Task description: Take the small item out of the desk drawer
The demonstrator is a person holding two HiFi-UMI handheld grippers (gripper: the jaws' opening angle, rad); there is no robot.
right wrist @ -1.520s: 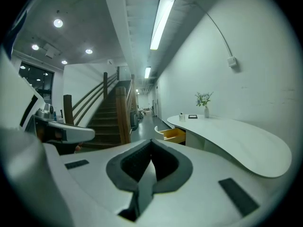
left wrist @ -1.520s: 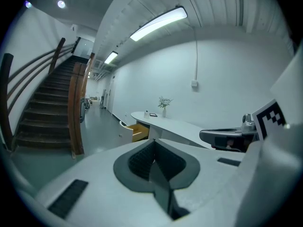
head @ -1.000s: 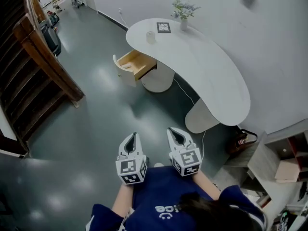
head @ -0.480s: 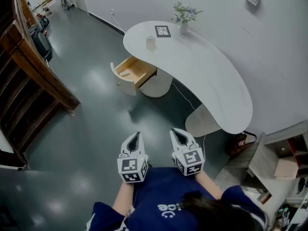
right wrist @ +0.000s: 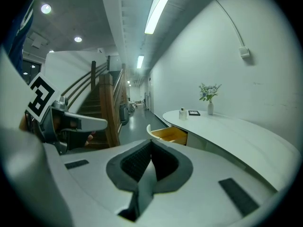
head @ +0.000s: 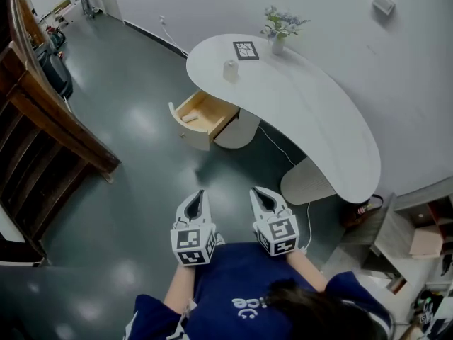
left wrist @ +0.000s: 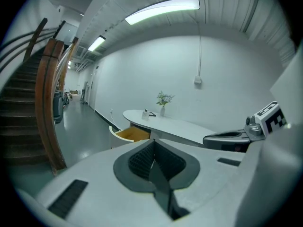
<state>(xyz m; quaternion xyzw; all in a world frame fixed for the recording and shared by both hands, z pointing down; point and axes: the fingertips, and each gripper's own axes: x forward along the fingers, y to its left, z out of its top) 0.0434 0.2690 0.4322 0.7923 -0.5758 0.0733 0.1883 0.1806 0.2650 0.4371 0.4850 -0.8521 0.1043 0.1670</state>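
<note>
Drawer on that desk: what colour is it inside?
The drawer is light yellowish wood inside, white outside; clearest in the head view.

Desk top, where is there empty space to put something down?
The desk is bare along its long stretch, from the small white jar to its rounded near end. The far end is crowded: jar, marker card and flower vase sit close together. The open drawer has bare wood beside a small item.

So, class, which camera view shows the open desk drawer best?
The head view: it looks down into the drawer, showing its wooden floor and a small pale item. Both gripper views catch it far off and side-on, contents hidden.
</note>
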